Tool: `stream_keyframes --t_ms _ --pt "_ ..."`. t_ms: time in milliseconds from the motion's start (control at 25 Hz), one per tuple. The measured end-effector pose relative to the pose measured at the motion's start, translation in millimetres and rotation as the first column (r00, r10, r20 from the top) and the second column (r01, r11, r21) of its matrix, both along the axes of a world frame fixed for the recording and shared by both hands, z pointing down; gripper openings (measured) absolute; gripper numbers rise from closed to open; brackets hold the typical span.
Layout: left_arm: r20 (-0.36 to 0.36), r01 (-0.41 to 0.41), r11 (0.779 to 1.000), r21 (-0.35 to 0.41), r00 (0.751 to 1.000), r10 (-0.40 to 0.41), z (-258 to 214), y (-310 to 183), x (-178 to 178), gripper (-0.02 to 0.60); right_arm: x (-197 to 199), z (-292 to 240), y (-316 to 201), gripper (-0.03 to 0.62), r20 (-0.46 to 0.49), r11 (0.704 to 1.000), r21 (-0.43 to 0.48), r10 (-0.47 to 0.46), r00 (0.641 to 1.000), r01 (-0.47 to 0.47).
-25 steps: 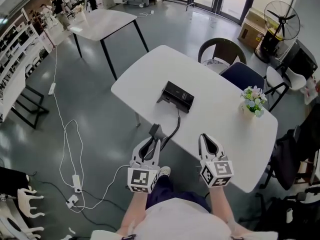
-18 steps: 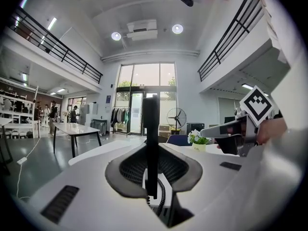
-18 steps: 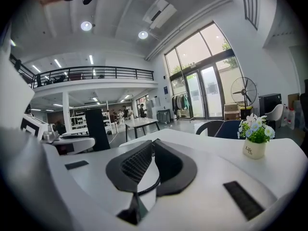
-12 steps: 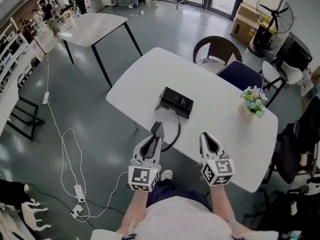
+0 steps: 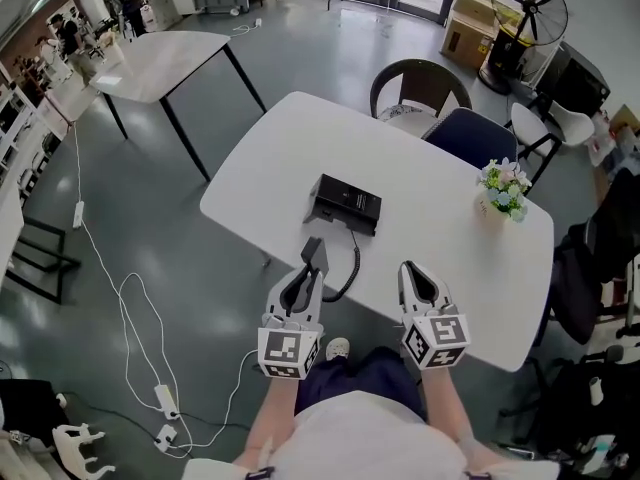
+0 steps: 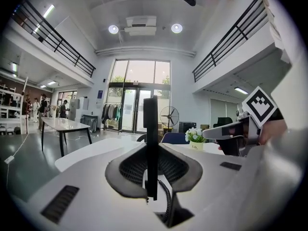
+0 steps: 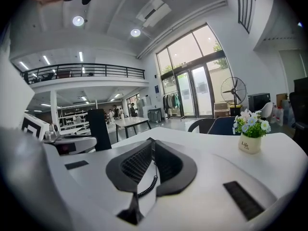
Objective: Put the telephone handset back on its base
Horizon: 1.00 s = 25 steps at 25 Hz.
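White and rounded at its corners, the surface (image 5: 460,268) fills the middle of the head view, standing on a grey floor with two dark chairs (image 5: 432,93) tucked against its far edge at upper right

Near the middle of the surface lies the black telephone base (image 5: 345,204), with no handset on it. At lower centre, the left hand-held gripper (image 5: 303,286) is clamped on the black handset (image 5: 314,256). The handset stands edge-on between the pads and pokes out past the tips toward the base. It hangs over the near edge of the surface, apart from the base. Just to the right, the right hand-held gripper (image 5: 413,274) has its jaws closed together on nothing. A coiled black cord (image 5: 352,260) curves from the base back toward the handset. A small pot of pale flowers (image 5: 503,190) sits at the right of the surface, well apart from the phone

The step in hand looks like carrying the handset to the base; it is not yet seated. The next move calls for bringing it forward over the base, lining it up along the cradle, lowering it flat, then opening the jaws, with the cord kept from catching under it
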<state>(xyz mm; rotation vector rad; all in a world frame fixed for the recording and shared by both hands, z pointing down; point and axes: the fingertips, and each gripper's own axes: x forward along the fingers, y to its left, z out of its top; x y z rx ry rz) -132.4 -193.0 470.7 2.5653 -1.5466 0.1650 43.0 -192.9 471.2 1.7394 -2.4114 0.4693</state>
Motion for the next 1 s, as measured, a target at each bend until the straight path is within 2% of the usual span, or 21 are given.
stream_keyframes --t_ms 200,400,560,760,1000 --pt "-0.019 -0.021 0.999 -0.027 1.000 0.020 6 -5 8 0.074 4 7 -1 0.043 -0.004 1.000 -0.029 0.007 1.000 -0.007" --pt "-0.077 -0.026 0.998 -0.057 0.997 0.022 10 -13 21 0.074 10 14 -7 0.043 -0.004 0.999 -0.054 -0.003 1.000 0.003" --pt "-0.140 -0.004 0.995 -0.101 0.990 -0.010 18 -27 30 0.074 17 16 -21 0.043 -0.006 0.997 -0.071 -0.017 1.000 0.016" --pt "-0.275 0.013 0.987 -0.163 0.960 -0.058 25 -45 43 0.074 31 11 -40 0.043 -0.004 0.997 -0.074 -0.018 1.000 0.018" --pt "-0.415 0.018 0.973 -0.232 0.902 -0.116 36 -58 54 0.074 36 14 -56 0.043 -0.006 0.995 -0.090 -0.042 0.999 0.041"
